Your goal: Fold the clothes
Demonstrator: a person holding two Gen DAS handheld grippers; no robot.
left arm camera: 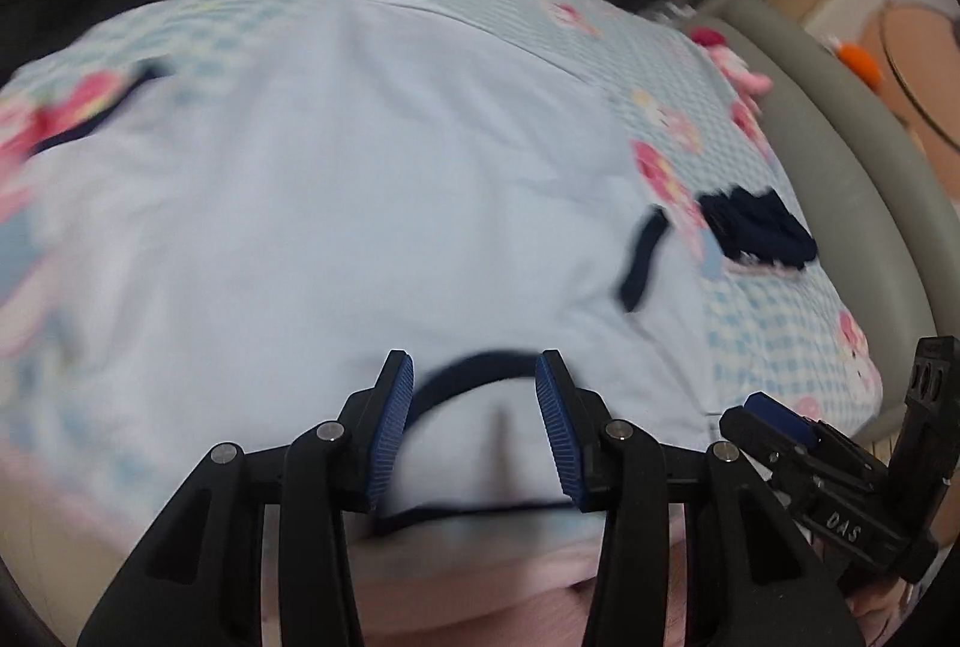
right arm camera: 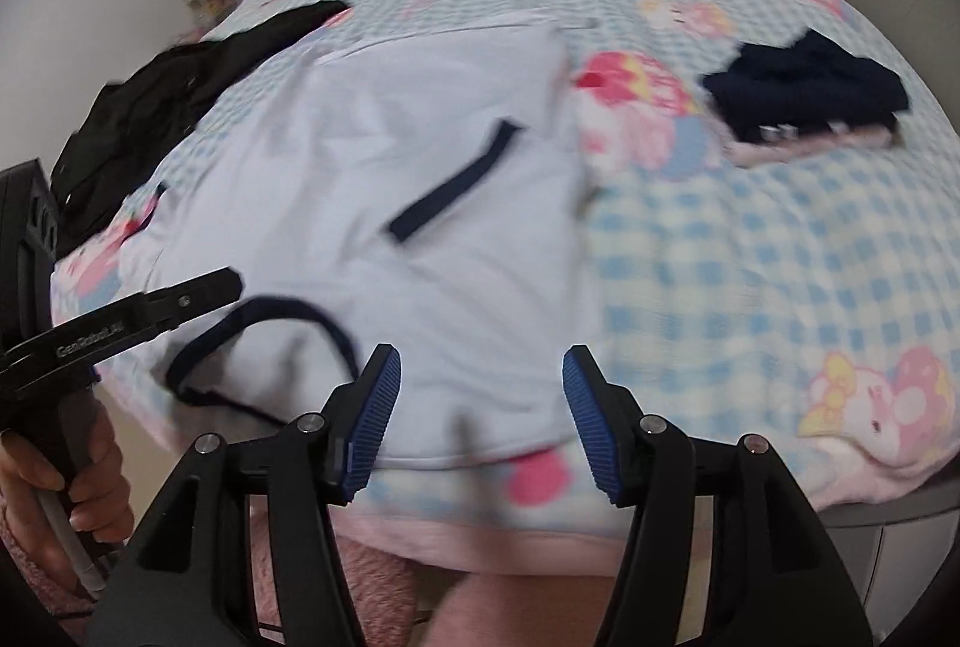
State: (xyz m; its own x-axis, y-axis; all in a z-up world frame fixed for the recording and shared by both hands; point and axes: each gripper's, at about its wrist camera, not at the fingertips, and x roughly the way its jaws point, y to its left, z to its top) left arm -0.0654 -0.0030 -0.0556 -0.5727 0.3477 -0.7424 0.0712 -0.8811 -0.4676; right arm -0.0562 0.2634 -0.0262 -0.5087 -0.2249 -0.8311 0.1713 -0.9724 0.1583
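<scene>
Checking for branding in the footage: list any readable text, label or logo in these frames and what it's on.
"DAS": on the black body of the right gripper, seen from the left wrist camera.
"GenRobot.AI", blurred, best guess: on the black side of the left gripper, seen from the right wrist camera.
Bedsheet shows cartoon pictures only, no legible words.

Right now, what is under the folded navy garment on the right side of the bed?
The folded navy garment sits on a paler folded piece, pinkish-white, whose front edge sticks out. Both lie on the checked bedspread. How much of the pale piece lies beneath is covered.
</scene>
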